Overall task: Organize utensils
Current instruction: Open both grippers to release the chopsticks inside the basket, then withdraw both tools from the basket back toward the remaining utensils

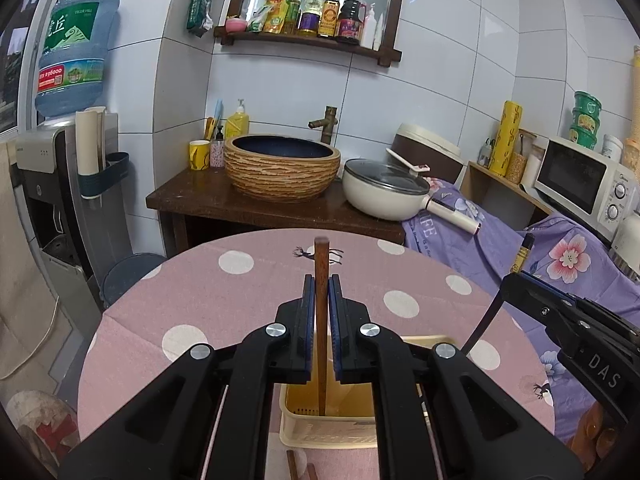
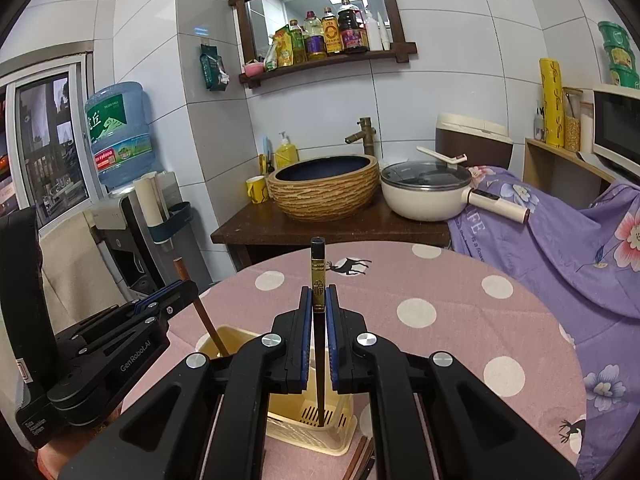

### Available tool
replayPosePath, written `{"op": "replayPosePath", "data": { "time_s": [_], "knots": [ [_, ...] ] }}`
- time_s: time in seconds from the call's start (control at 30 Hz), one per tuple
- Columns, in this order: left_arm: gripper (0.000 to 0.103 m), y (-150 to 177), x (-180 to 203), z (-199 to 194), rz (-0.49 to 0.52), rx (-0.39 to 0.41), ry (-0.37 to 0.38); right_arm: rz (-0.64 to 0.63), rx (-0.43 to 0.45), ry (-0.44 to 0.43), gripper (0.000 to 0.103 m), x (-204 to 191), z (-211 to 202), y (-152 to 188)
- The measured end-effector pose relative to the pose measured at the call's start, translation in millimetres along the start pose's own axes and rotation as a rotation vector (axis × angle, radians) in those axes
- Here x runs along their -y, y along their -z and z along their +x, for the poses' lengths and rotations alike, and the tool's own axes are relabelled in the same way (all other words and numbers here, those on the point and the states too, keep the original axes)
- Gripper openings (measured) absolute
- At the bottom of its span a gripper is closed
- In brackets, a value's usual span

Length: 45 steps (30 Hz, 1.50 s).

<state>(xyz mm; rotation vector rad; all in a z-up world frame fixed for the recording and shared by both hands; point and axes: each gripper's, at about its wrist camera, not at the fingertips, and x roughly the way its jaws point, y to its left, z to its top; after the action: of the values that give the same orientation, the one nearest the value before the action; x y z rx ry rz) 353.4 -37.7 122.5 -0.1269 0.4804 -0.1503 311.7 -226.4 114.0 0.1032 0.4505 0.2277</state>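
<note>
Left claw (image 1: 319, 292) clamped on brown wooden chopstick (image 1: 321, 320); right claw (image 2: 319, 300) clamped on black chopstick (image 2: 319, 340) with gold band. Both sticks near upright, long axis vertical, lower tips inside yellow slotted basket (image 2: 340, 436) on pink dotted desk (image 2: 440, 280). Release not yet done. More chopsticks (image 2: 360, 460) lie on desk beside basket, apparently left to sort.

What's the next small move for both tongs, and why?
Probably open both. The left tongs hold the brown chopstick and the right tongs the black chopstick, both upright with their lower ends already inside the yellow basket.
</note>
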Motion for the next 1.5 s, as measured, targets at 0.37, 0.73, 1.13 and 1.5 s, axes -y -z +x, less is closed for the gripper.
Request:
{"op": "replayPosePath", "data": {
  "time_s": [0.37,0.73,1.13,1.5],
  "knots": [
    [0.030,5,0,-8,0.000,0.003,0.028,0.016,0.059,0.001,0.049,5,-9,0],
    [0.096,47,-42,-78,-0.100,0.030,0.062,-0.027,0.070,0.005,0.054,10,-49,40],
    [0.097,164,-73,-94,-0.044,-0.152,-0.015,-0.068,-0.159,0.018,0.056,16,-44,147],
    [0.086,217,-20,-89,0.128,-0.244,0.114,-0.025,-0.281,0.067,0.050,25,-29,189]
  ]
}}
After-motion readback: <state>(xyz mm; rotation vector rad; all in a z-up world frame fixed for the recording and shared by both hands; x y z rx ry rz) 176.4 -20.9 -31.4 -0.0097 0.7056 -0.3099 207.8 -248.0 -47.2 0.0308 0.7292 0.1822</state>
